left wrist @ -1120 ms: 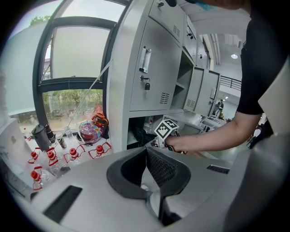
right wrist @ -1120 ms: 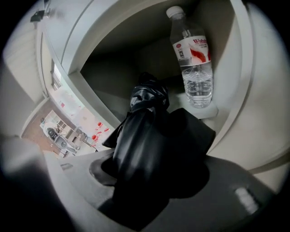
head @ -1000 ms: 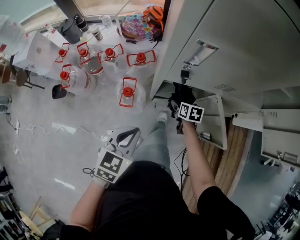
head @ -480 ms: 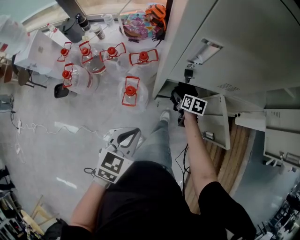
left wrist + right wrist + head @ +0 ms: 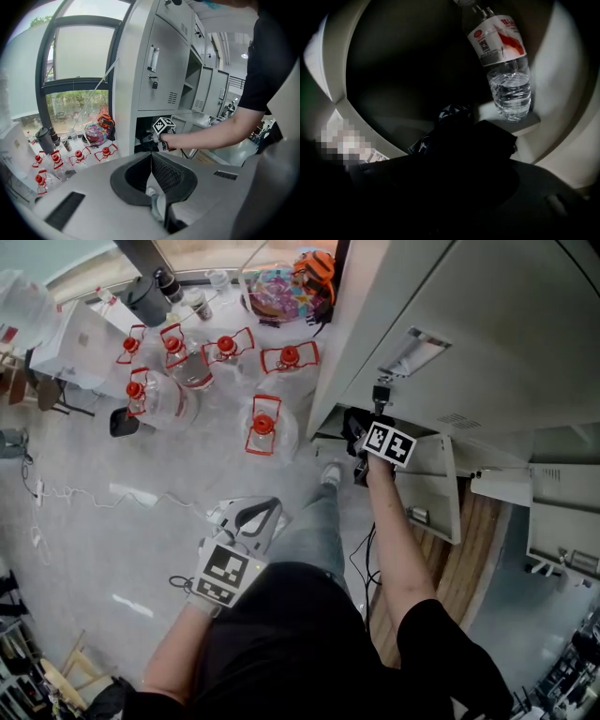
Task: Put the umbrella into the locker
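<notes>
Umbrella (image 5: 452, 117): a dark folded bundle low inside the locker's (image 5: 422, 306) open bottom compartment, towards its front edge and left of a water bottle (image 5: 506, 70).
Right tool (image 5: 459, 140): its jaws have just been spreading with the umbrella between them. It is too dark to tell whether the pads still press on it.
Left tool (image 5: 151, 176): jaws closed together, holding nothing.
Risk: the bundle could slide back out over the compartment's front edge, or the bottle could be knocked.
Cause: letting go too near the edge, or fabric catching on a pad when the tool draws back.
Right arm: stretched forward and down past the open door (image 5: 436, 488), the tool tilted steeply into the compartment mouth.
Left arm: low beside the hip, the tool angled down over the floor.
</notes>
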Available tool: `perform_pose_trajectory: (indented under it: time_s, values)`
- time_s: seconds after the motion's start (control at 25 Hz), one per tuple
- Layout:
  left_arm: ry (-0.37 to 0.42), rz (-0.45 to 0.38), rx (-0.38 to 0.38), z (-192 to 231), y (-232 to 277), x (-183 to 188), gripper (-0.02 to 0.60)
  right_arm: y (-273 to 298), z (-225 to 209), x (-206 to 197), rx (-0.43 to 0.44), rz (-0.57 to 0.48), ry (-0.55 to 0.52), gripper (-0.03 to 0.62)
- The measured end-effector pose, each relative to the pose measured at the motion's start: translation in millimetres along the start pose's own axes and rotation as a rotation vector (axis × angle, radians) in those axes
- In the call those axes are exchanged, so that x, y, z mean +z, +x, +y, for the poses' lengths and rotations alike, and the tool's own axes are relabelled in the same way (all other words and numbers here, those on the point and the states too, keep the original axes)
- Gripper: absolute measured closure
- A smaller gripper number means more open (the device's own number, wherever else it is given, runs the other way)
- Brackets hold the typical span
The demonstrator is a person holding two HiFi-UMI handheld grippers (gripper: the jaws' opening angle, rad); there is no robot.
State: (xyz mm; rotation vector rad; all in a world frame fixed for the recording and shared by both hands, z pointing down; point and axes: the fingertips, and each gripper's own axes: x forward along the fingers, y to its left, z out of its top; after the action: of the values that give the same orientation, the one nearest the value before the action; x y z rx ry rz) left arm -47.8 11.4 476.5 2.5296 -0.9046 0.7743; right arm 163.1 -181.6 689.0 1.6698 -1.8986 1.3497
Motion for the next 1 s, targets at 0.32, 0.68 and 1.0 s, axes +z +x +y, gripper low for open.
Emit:
perform_pose_trajectory:
  time_s: [0.32,0.68,1.0]
  values:
    - [-0.007,0.002,0.007,6.2,-1.8,-1.5,0.569,12.2,7.1,12.2,0.055,-0.067,0.063,0.278]
    - [-0.016,-0.001,0.014,10.0,-2.5,-2.4,0.569,23.3,11.1,24.9,0.079,-0.1,0.075,0.27]
    - [-0.015,-0.001,0.006,6.0,-0.5,-3.5,0.569,15.8,13.8,22.5,0.163,-0.164,0.147,0.206]
